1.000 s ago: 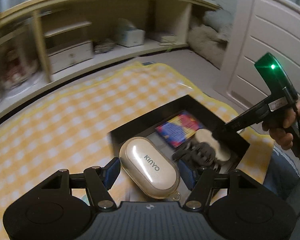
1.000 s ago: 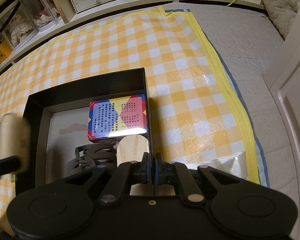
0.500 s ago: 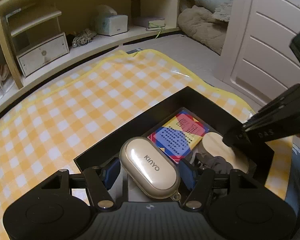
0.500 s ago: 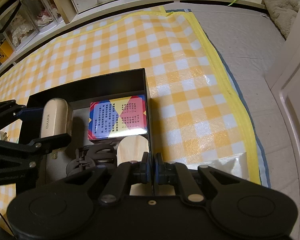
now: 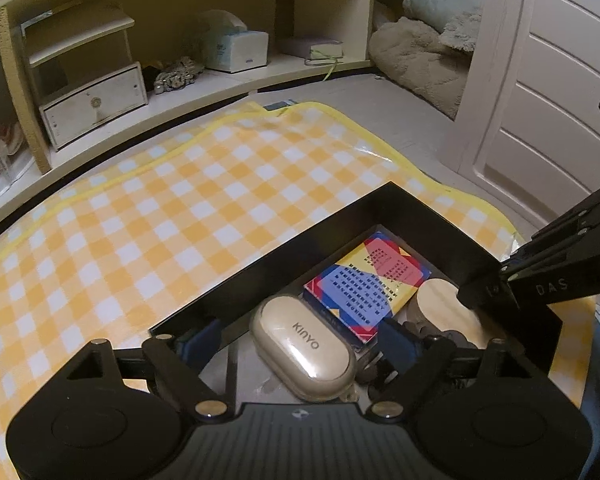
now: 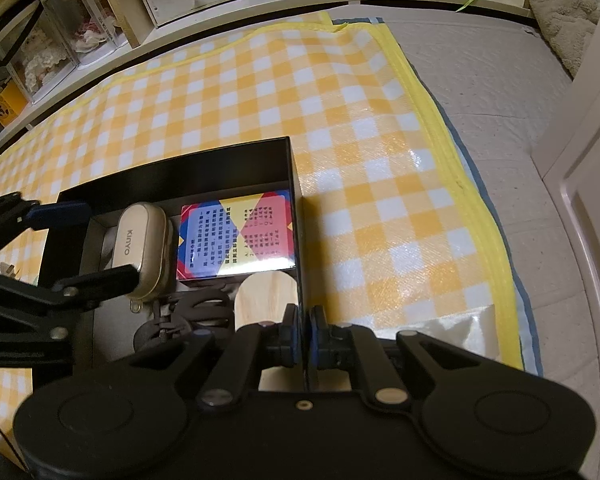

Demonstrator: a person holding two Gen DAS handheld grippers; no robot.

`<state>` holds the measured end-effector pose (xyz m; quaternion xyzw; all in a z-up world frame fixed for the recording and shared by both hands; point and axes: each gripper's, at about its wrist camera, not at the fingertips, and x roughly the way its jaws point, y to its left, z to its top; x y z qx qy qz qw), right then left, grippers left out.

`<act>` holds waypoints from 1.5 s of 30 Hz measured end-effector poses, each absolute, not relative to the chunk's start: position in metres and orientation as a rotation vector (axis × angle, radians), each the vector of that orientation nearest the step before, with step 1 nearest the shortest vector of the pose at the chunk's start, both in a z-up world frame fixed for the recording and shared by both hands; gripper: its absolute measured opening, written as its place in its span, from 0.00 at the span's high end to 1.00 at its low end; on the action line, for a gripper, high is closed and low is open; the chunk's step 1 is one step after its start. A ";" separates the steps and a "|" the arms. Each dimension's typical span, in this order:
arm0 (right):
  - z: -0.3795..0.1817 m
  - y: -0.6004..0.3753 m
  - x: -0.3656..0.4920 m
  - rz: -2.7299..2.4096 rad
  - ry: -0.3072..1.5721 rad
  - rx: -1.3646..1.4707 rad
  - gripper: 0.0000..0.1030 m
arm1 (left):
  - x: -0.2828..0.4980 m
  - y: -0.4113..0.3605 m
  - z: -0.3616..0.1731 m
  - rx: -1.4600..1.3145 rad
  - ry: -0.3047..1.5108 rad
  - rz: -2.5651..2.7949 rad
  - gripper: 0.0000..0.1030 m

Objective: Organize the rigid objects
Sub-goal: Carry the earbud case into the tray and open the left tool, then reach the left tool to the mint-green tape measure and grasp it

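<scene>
A black open box [image 5: 300,252] [image 6: 204,160] lies on the yellow checked mat. Inside it are a colourful card pack [image 5: 366,280] [image 6: 238,234], a round wooden disc [image 5: 444,312] [image 6: 266,296] and a black hair clip [image 6: 196,308]. A beige KINYO case [image 5: 304,348] [image 6: 142,248] lies in the box beside the card pack. My left gripper [image 5: 300,340] [image 6: 112,244] straddles the case; its jaws are opening, with gaps between pads and case. My right gripper [image 6: 304,336] [image 5: 484,290] is shut on the box's right wall.
The checked mat [image 6: 340,128] lies on a grey floor. Low shelves [image 5: 140,80] with a white drawer, a tissue box and a notebook run along the back. A white door [image 5: 540,120] stands at the right, with fluffy cushions [image 5: 420,56] beside it.
The left gripper came forward and down over the box with the KINYO case. Its jaws then spread and let the case go beside the card pack. The right gripper stayed put.
</scene>
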<state>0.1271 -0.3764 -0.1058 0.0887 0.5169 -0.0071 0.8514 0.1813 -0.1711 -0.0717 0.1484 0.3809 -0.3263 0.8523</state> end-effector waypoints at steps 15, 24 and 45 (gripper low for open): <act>-0.106 -0.376 0.127 -0.015 1.089 0.188 0.93 | 0.129 -0.152 -0.029 0.270 0.832 -0.680 0.00; -0.106 -0.376 0.127 -0.015 1.089 0.187 0.93 | 0.091 -0.144 -0.011 0.300 0.829 -0.669 0.00; -0.106 -0.376 0.126 -0.016 1.090 0.177 0.93 | 0.048 -0.129 -0.003 0.258 0.714 -0.676 0.00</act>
